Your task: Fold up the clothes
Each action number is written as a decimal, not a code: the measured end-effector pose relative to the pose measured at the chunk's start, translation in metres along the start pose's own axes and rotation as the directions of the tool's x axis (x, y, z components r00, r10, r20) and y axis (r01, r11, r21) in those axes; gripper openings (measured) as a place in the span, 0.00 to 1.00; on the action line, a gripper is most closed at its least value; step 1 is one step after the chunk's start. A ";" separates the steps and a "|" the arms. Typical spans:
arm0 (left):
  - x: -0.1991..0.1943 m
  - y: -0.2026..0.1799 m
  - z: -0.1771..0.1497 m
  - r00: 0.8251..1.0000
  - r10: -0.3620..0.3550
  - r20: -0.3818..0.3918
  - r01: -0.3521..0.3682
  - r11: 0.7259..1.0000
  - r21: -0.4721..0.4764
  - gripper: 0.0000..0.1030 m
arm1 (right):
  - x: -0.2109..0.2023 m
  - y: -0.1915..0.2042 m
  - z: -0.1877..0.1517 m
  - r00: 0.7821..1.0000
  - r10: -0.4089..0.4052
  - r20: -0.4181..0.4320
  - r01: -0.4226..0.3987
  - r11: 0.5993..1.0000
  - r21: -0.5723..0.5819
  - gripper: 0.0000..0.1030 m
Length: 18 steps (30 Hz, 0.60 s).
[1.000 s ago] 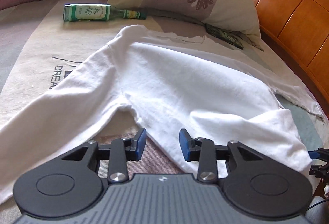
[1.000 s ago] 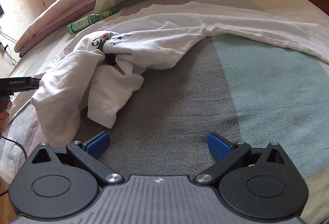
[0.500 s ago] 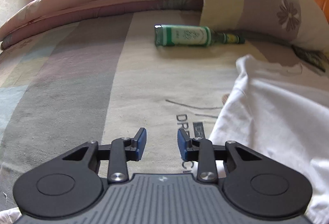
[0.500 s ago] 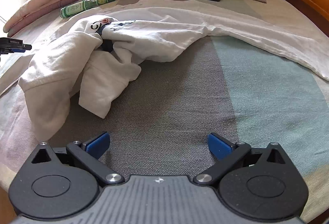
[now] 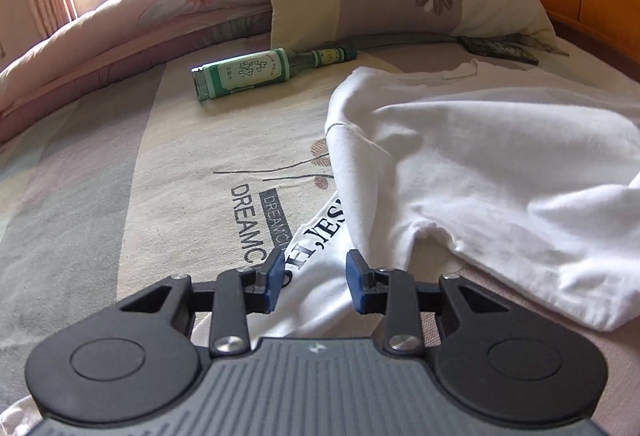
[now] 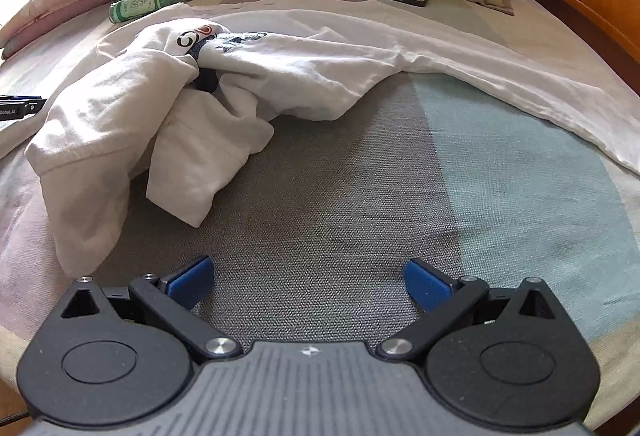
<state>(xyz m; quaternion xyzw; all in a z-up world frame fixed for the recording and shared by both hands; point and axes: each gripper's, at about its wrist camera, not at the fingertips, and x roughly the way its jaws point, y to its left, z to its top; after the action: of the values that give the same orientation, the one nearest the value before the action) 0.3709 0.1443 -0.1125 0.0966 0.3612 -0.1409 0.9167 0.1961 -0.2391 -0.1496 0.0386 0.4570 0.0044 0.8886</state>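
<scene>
The white garment point(image 6: 304, 72) is seen crumpled and half-turned across the bed point(image 6: 520, 164), not folded, with printed cloth lying between the narrowly parted, empty jaws of the left gripper point(image 5: 312, 278), presumably for a pinch, while the right gripper point(image 6: 308, 280) is held wide over bare sheet.

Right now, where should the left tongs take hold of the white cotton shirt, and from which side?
Grip the flat printed panel of the white cotton shirt lying between the open left tongs, coming straight down from above. It is a thin single layer on the bed, unlike the bunched folds to the right.
</scene>
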 end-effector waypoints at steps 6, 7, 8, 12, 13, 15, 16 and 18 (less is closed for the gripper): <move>0.011 0.015 0.009 0.999 -0.037 0.000 0.037 0.999 -0.032 0.32 | 0.000 0.002 0.000 1.000 -0.010 -0.001 0.010 1.000 0.002 1.00; 0.016 0.020 0.011 0.998 -0.063 -0.024 0.062 0.997 -0.053 0.32 | 0.001 0.002 0.000 1.000 -0.011 -0.001 0.011 1.000 0.003 1.00; 0.021 0.022 0.011 0.996 -0.081 -0.042 0.079 0.995 -0.064 0.30 | 0.001 0.002 0.000 1.000 -0.013 -0.002 0.013 1.000 0.003 1.00; 0.024 0.019 0.008 0.994 -0.091 -0.053 0.088 0.994 -0.061 0.01 | 0.001 0.003 0.000 1.000 -0.014 0.001 0.014 1.000 0.003 1.00; 0.021 0.018 0.008 0.997 -0.068 -0.039 0.066 0.996 -0.055 0.01 | 0.001 0.003 0.000 1.000 -0.014 0.002 0.014 1.000 0.002 1.00; 0.017 0.021 0.010 1.000 0.008 -0.003 -0.008 0.998 -0.059 0.01 | 0.001 0.003 0.000 1.000 -0.015 0.002 0.015 1.000 0.001 1.00; 0.016 0.028 0.013 0.999 0.035 0.006 -0.035 0.996 -0.084 0.01 | 0.001 0.003 0.000 1.000 -0.015 0.001 0.015 1.000 0.001 1.00; 0.015 0.048 0.020 0.997 0.078 0.015 -0.075 0.986 -0.151 0.01 | 0.001 0.003 0.000 1.000 -0.015 0.001 0.015 1.000 0.002 1.00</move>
<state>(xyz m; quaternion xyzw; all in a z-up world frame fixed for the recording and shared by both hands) 0.4094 0.1808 -0.1051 0.0397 0.3572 -0.0792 0.9298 0.1970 -0.2362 -0.1499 0.0358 0.4567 -0.0026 0.8889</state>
